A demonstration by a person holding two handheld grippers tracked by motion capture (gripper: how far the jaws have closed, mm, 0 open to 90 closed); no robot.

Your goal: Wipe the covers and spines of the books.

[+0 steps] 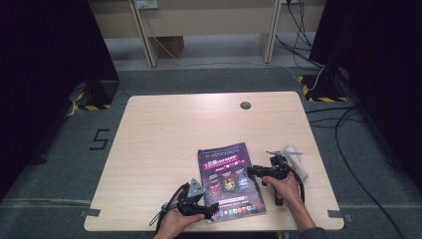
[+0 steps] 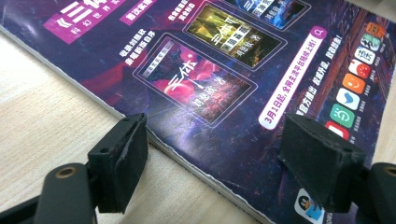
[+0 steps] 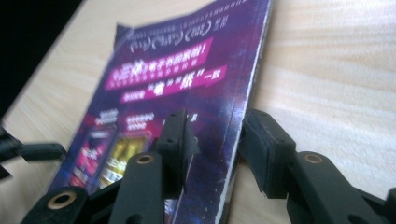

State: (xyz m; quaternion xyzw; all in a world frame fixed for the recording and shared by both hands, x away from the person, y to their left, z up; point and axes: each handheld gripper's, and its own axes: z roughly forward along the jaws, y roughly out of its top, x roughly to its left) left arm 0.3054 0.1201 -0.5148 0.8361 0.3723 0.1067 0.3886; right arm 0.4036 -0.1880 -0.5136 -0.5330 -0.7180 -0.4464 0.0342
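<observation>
A purple magazine (image 1: 229,179) lies flat on the light wooden table (image 1: 164,134), near the front edge. My left gripper (image 1: 211,209) sits at its lower left corner. In the left gripper view the magazine's cover (image 2: 210,70) runs under the left gripper (image 2: 217,140), whose jaws stand wide apart, one over the bare wood, the other over the cover. My right gripper (image 1: 253,173) is at the magazine's right edge. In the right gripper view the right gripper (image 3: 217,128) straddles the edge of the magazine (image 3: 187,79), one jaw over the cover, the other outside it, with no clear pinch.
A white object (image 1: 296,159) lies on the table just right of my right hand. A round cable hole (image 1: 245,105) sits near the table's far edge. Cables trail over the floor at the right. The table's front edge is close behind both hands.
</observation>
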